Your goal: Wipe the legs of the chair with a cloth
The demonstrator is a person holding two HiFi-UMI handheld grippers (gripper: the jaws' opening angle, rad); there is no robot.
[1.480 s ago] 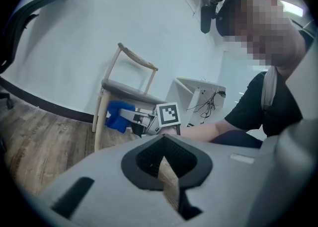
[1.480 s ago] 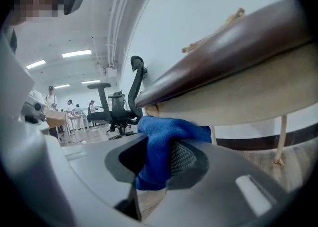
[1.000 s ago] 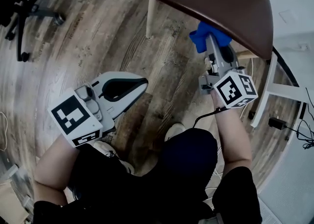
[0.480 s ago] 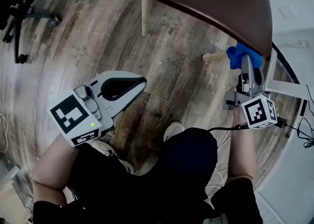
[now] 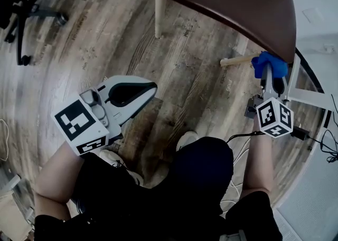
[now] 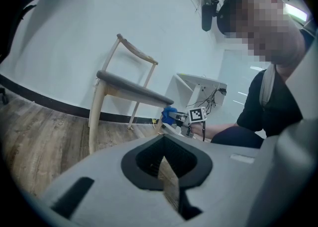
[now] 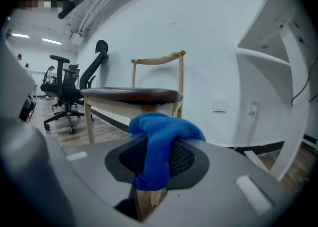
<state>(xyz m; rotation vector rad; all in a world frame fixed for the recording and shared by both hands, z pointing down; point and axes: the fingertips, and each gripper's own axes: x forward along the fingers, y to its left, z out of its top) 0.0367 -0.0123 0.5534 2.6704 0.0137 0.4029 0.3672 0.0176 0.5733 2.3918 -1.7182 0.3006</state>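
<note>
Right gripper [image 5: 268,76] is clamping blue cloth [image 5: 269,64] beside chair leg [image 5: 236,60]. Cloth likely soft and limp, best held mid-fold. Left gripper [image 5: 149,88], closed and empty, is hovering well apart.

- One wooden chair [image 5: 232,2].
- One blue cloth [image 5: 269,64], touching the chair's leg.
- Two tools: left tool [image 5: 151,89], right tool [image 5: 269,74].
- Two black office chairs [image 7: 63,88], well apart from the wooden chair.

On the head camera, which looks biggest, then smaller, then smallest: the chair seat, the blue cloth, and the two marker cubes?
1. Chair seat, by far.
2. Left cube, though it sits nearer the camera, so that may be why it looks big.
3. Right cube and cloth look about alike; I won't rank them.
</note>
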